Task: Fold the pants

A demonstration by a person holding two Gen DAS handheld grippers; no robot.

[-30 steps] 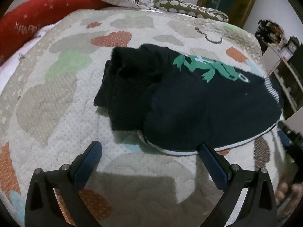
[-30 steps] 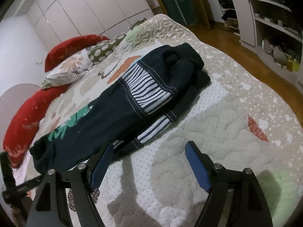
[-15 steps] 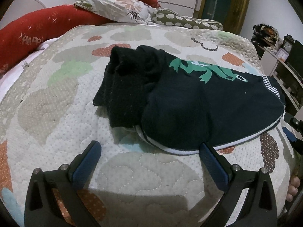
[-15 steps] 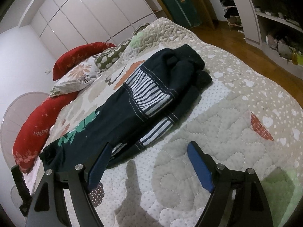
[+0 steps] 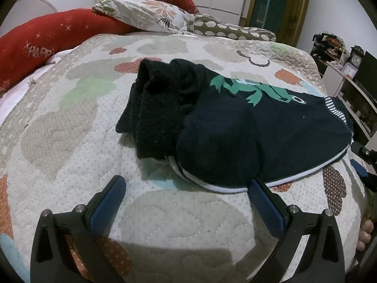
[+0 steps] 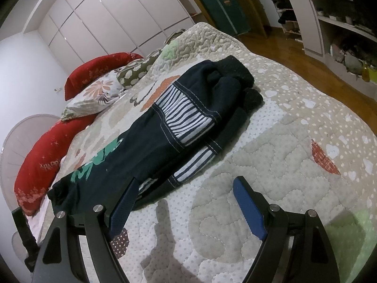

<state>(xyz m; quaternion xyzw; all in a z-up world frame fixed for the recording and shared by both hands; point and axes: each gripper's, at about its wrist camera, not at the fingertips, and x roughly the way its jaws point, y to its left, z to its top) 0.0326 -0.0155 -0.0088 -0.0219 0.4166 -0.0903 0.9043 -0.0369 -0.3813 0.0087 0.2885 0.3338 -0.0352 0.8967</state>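
Note:
Dark navy pants [image 5: 247, 132] with a green print and striped white panels lie folded lengthwise on the quilted bed; black ribbed cuffs [image 5: 155, 108] bunch at one end. In the right wrist view the pants [image 6: 150, 141] run from near left to far right, striped panels [image 6: 186, 115] on top. My left gripper [image 5: 186, 188] is open and empty, hovering just short of the pants' near edge. My right gripper [image 6: 186, 193] is open and empty, its left finger close over the pants' near edge.
The quilt [image 5: 70, 141] covers the bed. Red bolsters [image 5: 47, 37] and patterned pillows [image 5: 150, 16] line the head. White wardrobes [image 6: 106, 21], a wooden floor [image 6: 294, 54] and shelves [image 6: 334, 23] lie beyond the bed. The other gripper [image 5: 362, 160] shows at the right edge.
Both grippers have pulled back and risen slightly from the pants, still open. The pants have not moved.

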